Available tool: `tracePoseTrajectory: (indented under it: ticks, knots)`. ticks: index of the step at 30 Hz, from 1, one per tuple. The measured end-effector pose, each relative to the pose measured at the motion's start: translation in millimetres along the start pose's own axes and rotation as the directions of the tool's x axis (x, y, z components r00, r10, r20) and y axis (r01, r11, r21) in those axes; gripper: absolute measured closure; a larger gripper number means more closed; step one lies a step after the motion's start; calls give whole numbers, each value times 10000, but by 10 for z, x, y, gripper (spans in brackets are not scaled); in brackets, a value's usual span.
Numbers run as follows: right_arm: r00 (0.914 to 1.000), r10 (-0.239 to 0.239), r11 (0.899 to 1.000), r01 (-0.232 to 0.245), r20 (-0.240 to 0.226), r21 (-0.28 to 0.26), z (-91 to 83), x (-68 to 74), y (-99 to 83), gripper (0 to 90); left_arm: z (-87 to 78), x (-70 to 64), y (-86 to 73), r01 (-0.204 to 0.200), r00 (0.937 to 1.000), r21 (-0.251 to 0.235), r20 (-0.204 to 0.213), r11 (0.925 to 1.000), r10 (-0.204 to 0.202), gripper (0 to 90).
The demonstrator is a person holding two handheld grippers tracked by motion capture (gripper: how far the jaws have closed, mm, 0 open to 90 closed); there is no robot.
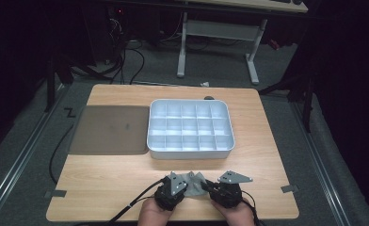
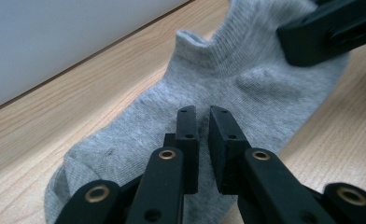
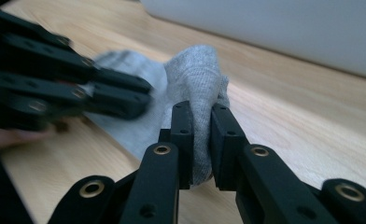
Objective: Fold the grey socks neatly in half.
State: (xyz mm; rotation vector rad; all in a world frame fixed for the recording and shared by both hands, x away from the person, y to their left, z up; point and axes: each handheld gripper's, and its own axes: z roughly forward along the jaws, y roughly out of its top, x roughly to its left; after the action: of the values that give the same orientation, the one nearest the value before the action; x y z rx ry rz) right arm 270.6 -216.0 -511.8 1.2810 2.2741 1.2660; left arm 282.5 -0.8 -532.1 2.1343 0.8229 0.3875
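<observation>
Right gripper point(image 3: 200, 140) clamps a sock point(image 3: 197, 88) fold; left gripper point(image 2: 202, 140) near-closed, grip unclear, so fabric may slip at frame bottom

floor: grey carpet point(image 1: 13, 155) | far: white-legged desk point(image 1: 220, 35) | cables point(image 1: 126, 56) | room dark

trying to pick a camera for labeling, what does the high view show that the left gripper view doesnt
The high view alone gives the full layout: the white divided tray, the brown mat beside it, the whole wooden table, the person's hands and the floor around it. The left gripper view alone gives the close detail: the left gripper, jaws nearly together and pressed on the sock's middle, and the ribbed cuff. Both share the grey sock, the wooden tabletop, and the right gripper at the sock's other end.
</observation>
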Motion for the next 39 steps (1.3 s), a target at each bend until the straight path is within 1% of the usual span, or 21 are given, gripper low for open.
tracePoseTrajectory:
  ticks: [3,7,8,9,10,11,12,13,14,15,16,17,18,19,20,23,26,29,32,36,39]
  knots:
    - [9993,-78,9987,60,-353,-515,-68,95,52,821,16,-53,16,-166,9999,15,30,9999,165,825]
    - [9991,-224,9979,202,-347,-612,-70,154,63,821,21,-64,30,-96,9999,-9,106,10000,96,817]
    - [9993,-211,9980,193,-296,-600,-66,147,60,821,21,-64,30,-96,9999,-9,106,10000,96,782]
    - [9995,-146,9980,129,-283,-616,-66,133,56,821,-38,-9,25,163,9996,-222,225,9996,-158,738]
    - [9995,-146,9980,129,-283,-616,-66,133,56,821,-38,-9,25,163,9996,-222,225,9996,-158,714]
    - [9997,-74,9981,60,-241,-607,-72,99,49,820,-167,92,-7,614,9978,-737,299,9954,-594,693]
    - [9997,-74,9981,60,-241,-607,-72,99,49,820,-167,92,-7,614,9978,-737,299,9954,-594,669]
    - [9998,9,9985,-18,-173,-556,-72,70,40,820,-311,220,-68,987,9951,-1127,170,9887,-974,641]
    - [9998,9,9985,-18,-173,-556,-72,70,40,820,-311,220,-68,987,9951,-1127,170,9887,-974,618]
    - [9999,41,9987,-47,-118,-513,-68,52,35,819,-409,349,-147,1481,9890,-1111,216,9827,-1466,601]
    - [9999,41,9987,-47,-118,-513,-68,52,35,819,-409,349,-147,1481,9890,-1111,216,9827,-1466,587]
    - [10000,0,9988,-4,-82,-486,-63,49,34,818,-468,435,-229,1842,9828,-1016,304,9776,-1820,577]
    - [10000,0,9988,-4,-82,-486,-63,49,34,818,-468,435,-229,1842,9828,-1016,304,9776,-1820,571]
    - [10000,-25,9990,24,-22,-455,-62,58,33,818,-477,483,-292,2198,9748,-867,588,9717,-2153,566]
    - [10000,-25,9990,24,-22,-455,-62,58,33,818,-477,483,-292,2198,9748,-867,588,9717,-2153,558]
    - [9999,-97,9990,100,72,-432,-57,77,37,816,-390,519,-335,2682,9586,-309,1074,9629,-2636,583]
    - [9997,-167,9990,174,158,-424,-52,89,40,815,-371,513,-338,2736,9561,-174,1138,9617,-2700,669]
    - [9991,-283,9990,294,314,-349,-33,132,63,810,-388,494,-332,2825,9533,-315,1202,9587,-2770,725]
    - [9980,-471,9980,488,422,-390,-28,180,89,808,-395,485,-334,2826,9526,-381,1281,9585,-2758,731]
    - [9941,-866,9953,892,657,-385,-10,283,125,807,-401,460,-332,2879,9478,-426,1557,9567,-2783,734]
    - [9908,-1157,9926,1179,698,-278,45,373,132,806,-373,410,-326,2768,9477,-362,1753,9603,-2666,734]
